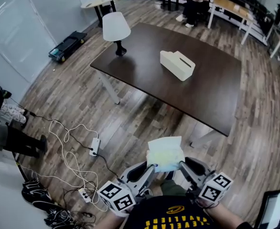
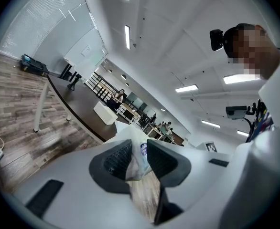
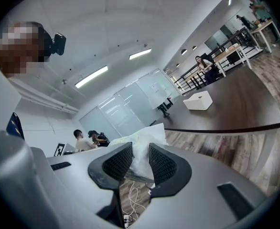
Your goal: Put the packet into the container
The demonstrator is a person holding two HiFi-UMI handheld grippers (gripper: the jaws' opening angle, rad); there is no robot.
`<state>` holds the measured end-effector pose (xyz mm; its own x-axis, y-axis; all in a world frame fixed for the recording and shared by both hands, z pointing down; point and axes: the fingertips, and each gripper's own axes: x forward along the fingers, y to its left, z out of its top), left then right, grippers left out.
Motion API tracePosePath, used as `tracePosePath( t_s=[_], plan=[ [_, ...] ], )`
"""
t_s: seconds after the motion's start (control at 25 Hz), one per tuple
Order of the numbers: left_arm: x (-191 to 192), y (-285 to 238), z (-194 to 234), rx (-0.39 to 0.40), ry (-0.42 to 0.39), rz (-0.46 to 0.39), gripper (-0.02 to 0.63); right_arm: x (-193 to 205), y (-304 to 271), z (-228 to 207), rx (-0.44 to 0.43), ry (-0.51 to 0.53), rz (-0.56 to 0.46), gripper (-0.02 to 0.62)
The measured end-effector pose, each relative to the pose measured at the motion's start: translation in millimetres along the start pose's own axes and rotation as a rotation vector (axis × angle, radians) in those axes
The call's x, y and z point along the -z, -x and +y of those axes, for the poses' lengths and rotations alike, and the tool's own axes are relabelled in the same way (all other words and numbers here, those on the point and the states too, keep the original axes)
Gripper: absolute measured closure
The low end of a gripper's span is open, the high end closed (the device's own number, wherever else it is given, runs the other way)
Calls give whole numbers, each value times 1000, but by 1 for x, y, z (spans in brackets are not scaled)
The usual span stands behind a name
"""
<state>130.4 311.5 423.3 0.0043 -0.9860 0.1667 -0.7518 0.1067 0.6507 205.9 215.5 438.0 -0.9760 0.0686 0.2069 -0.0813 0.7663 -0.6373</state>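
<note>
While in both hand-held grippers (image 1: 152, 169) (image 1: 182, 166), packet (image 1: 165, 152) far from container (image 1: 177, 65).

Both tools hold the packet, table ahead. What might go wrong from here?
1. The thin, crumpled packet is pinched only at its side edges by the left tool and right tool; pulling apart might tear it or drop it on the floor.
2. The container on the table seems to have only a narrow top slot; the wide packet may jam.
3. Cables on the floor at the left could trip you.
</note>
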Motion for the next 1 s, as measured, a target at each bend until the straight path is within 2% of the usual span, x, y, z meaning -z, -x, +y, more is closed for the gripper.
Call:
tracePosePath(
  t_s=[0.24, 0.44, 0.72, 1.0],
  plan=[
    [-23, -67, 5, -42, 2, -14, 518, -50, -14, -51, -18, 27, 15, 477],
    [-35, -104, 10, -55, 6, -42, 518, -77, -25, -79, -36, 29, 25, 477],
    [-53, -126, 25, -93, 17, -46, 518, -94, -48, -98, -66, 27, 40, 477],
    [-72, -143, 47, -82, 14, -51, 518, -106, -74, -109, -60, 31, 39, 477]
  ],
)
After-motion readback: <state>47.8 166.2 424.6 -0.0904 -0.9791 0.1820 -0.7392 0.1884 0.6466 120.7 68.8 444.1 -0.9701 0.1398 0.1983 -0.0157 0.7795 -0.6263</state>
